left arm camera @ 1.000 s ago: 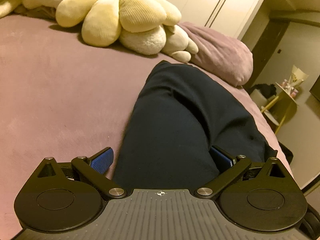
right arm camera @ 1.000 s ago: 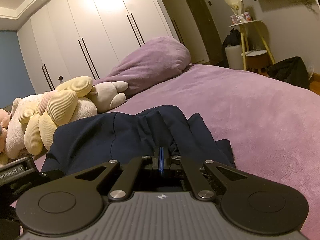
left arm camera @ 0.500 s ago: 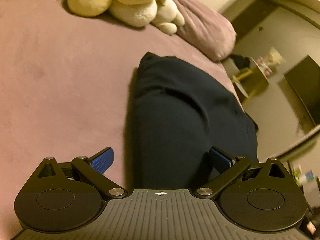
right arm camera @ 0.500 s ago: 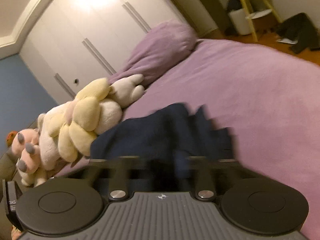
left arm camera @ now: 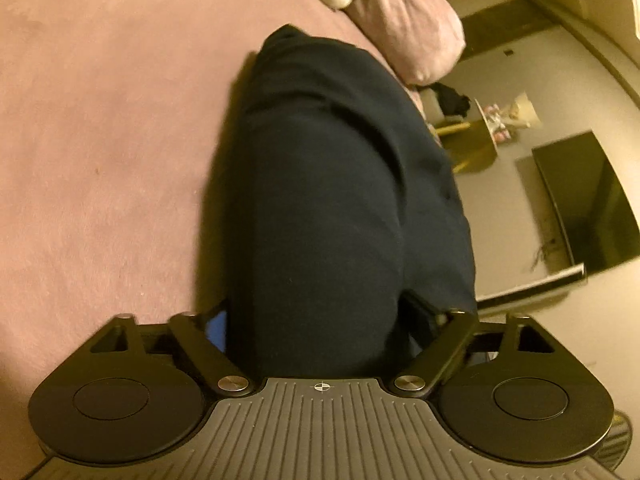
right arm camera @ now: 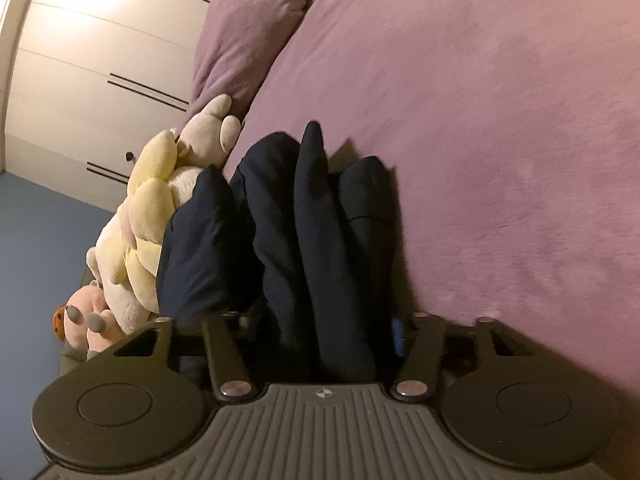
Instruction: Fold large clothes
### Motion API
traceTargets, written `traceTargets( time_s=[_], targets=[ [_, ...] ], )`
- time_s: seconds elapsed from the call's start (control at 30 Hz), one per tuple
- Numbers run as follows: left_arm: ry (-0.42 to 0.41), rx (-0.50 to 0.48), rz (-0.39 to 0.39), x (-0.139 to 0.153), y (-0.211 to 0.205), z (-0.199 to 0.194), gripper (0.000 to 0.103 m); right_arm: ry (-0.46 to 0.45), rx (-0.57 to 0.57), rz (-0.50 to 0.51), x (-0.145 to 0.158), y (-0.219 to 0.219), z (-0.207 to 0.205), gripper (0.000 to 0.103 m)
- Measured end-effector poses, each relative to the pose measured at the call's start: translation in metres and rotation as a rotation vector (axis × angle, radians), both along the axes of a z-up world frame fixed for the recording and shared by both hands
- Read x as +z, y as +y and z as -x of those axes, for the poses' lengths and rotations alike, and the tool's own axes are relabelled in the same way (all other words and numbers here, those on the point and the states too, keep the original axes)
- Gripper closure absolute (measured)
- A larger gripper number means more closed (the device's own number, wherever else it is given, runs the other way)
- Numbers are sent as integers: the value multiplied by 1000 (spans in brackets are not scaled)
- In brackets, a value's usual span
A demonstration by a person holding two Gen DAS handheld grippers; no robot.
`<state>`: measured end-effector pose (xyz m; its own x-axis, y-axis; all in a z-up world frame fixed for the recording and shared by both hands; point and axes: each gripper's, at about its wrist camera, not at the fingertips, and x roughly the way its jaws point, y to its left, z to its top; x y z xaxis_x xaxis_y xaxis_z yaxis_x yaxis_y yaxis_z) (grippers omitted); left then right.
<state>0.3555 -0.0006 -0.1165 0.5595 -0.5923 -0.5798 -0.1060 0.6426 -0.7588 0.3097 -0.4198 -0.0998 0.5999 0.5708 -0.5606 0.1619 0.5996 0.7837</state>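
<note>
A folded dark navy garment (left arm camera: pixel 340 200) is bunched between both grippers above the purple bed (left arm camera: pixel 100 140). In the left wrist view my left gripper (left arm camera: pixel 320 320) has its jaws wide apart around the thick bundle, and the cloth fills the gap between the blue pads (left arm camera: pixel 216 326). In the right wrist view my right gripper (right arm camera: pixel 320 328) also has its jaws spread around the garment (right arm camera: pixel 312 220), whose folds stand in several ridges between the fingers. Each gripper's fingertips are mostly hidden by cloth.
Plush toys (right arm camera: pixel 140 220) and a purple pillow (right arm camera: pixel 248 40) lie at the head of the bed. White wardrobe doors (right arm camera: pixel 100 60) stand behind. A dark TV (left arm camera: pixel 588 204) and a yellow side table (left arm camera: pixel 472 148) are off the bed's right side.
My right gripper was shut on the cloth and now has its jaws spread around the bundle. Both cameras have rolled, and the garment has lifted and bunched between the grippers.
</note>
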Motion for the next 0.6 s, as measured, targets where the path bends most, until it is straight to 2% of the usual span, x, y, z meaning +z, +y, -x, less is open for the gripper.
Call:
traceTargets(
  time_s=[0.07,0.13,0.23,0.33,0.43,0.53,0.6],
  targets=[
    [-11,-12,5,7,4,1,27,-15,2,0,1,5,2,63],
    [-21,-17,6,15,7,3,29,-24,-3,-2,5,7,6,66],
    [-68,-22,-59,37,14,9,29,-31,-3,-30,11,14,10,67],
    [-105,1,-116,55,42,26,29,-20,28,-55,17,34,10,67],
    [-68,20,-188,57,72,45,27,10,105,-95,11,65,12,68],
    [48,98,-167,38,95,58,22,17,174,-98,2,104,20,66],
    [10,114,-219,42,95,73,19,-3,154,-36,5,121,27,58]
  ],
)
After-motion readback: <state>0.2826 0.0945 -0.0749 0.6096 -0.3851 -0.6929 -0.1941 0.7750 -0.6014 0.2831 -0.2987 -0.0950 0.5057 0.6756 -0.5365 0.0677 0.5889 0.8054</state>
